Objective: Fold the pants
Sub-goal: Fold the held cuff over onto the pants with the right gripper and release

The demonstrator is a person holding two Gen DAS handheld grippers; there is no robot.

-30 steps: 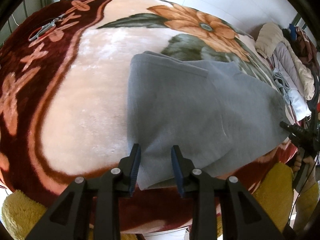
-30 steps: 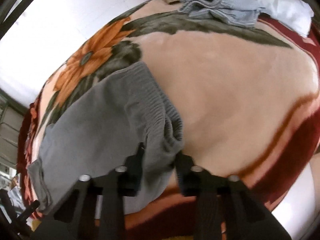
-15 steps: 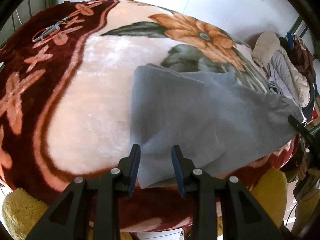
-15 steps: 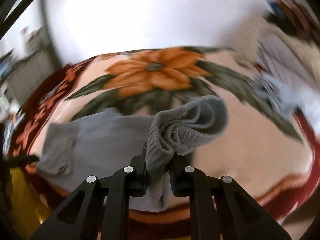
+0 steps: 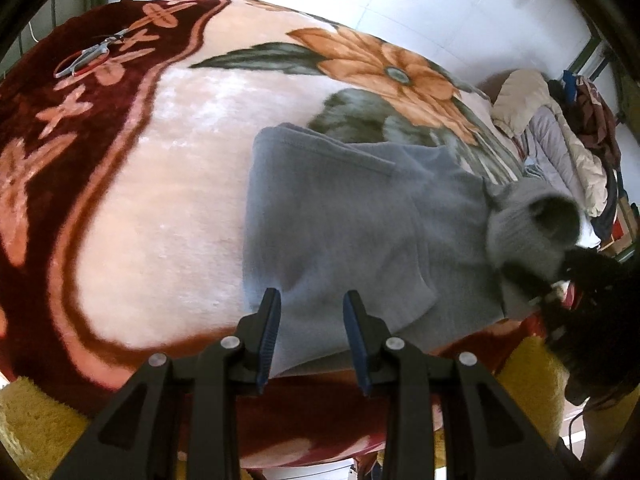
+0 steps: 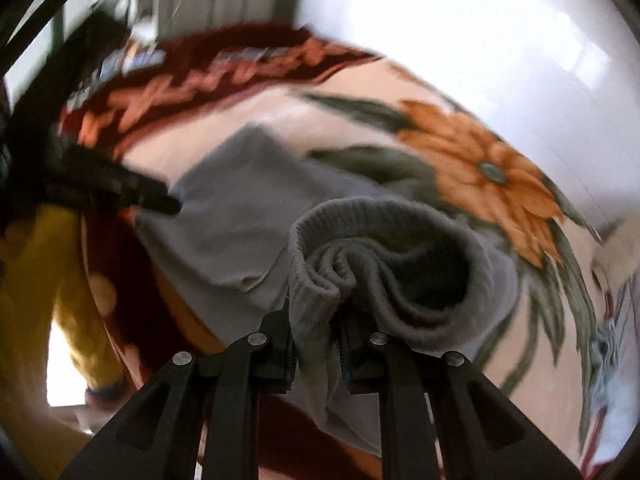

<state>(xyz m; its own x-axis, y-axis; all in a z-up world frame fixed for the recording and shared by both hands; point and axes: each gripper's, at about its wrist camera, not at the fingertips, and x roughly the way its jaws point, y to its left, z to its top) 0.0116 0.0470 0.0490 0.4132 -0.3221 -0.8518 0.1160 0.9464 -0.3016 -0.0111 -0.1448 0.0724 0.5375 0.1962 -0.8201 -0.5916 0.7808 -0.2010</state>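
Right gripper [image 6: 316, 344]: jaws narrow, clamped on the bunched ribbed waistband of the grey pants [image 5: 340, 232], which rises in a rounded, hollow loop above the fingers. Left gripper [image 5: 310, 332]: jaws part-open around the near hem of the pants; whether the blue pads [image 5: 269, 332] press the cloth cannot be told. The pants are soft grey fleece-like knit, with coarser ribbing at the waistband, lying mostly flat on a bed. Their long axis runs from the left gripper's end toward the lifted waistband at the right of the left wrist view. Beneath lies a plush blanket [image 5: 160, 184], pink-cream with a maroon border and an orange flower [image 5: 384, 72]. A clothes pile [image 5: 560, 136] sits at the far right.
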